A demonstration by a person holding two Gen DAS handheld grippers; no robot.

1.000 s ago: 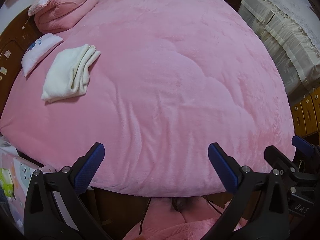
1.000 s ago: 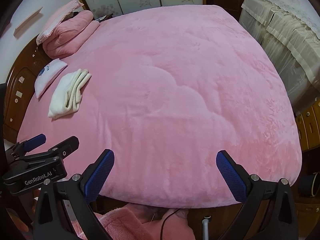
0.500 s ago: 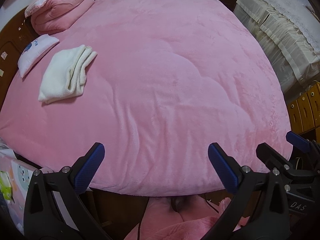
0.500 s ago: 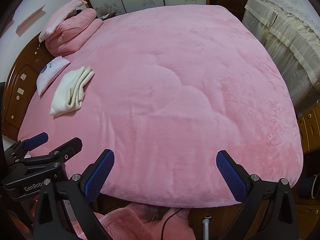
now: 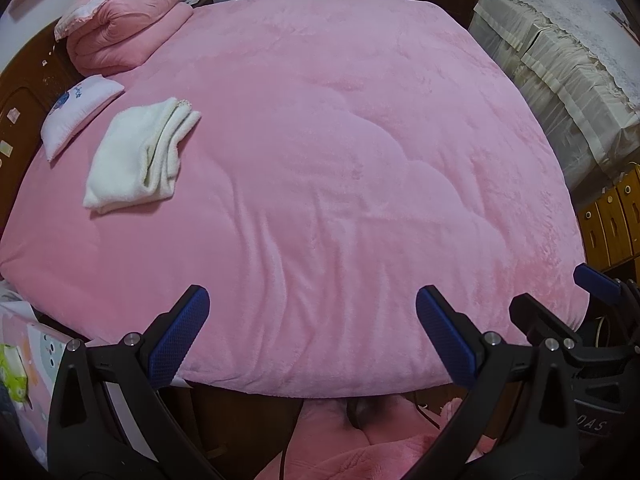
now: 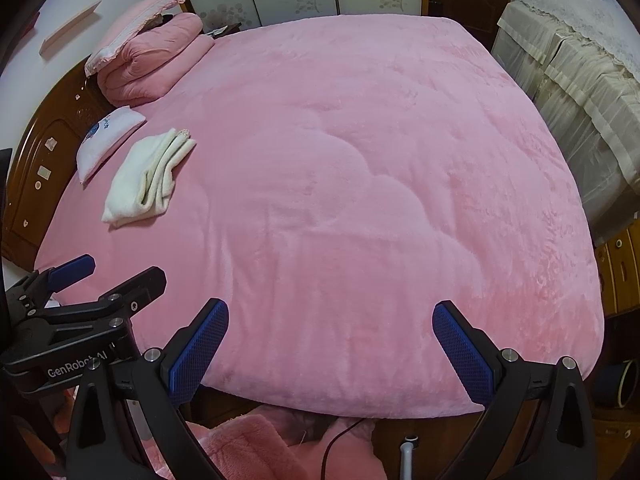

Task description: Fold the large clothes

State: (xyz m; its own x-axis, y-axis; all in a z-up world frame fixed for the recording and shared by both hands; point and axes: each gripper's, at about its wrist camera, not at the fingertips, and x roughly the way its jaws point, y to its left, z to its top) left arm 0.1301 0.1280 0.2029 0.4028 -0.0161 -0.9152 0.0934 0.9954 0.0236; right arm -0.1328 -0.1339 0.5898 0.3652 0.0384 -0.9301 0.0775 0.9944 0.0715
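A large pink plush blanket [image 5: 340,160] [image 6: 360,160] lies spread flat over the whole bed. A folded white cloth [image 5: 132,156] [image 6: 140,176] rests on it at the left. My left gripper [image 5: 312,304] hovers open over the bed's near edge, holding nothing. My right gripper [image 6: 330,316] is open beside it, also empty. Each shows in the other's view: the right gripper [image 5: 556,292] at the far right, the left gripper [image 6: 120,272] at the lower left. A fluffy pink garment [image 5: 360,452] [image 6: 248,448] is bunched below the bed edge, partly hidden.
A rolled pink quilt [image 5: 120,28] with a pillow on top sits at the far left corner, a small white pillow [image 5: 76,112] beside it. A wooden headboard [image 6: 44,152] runs along the left. Cloth-covered furniture [image 5: 560,80] and wooden drawers [image 5: 608,220] stand at the right.
Both views have shifted slightly, showing a little more of the far wall. Both grippers remain open and nothing on the bed has moved.
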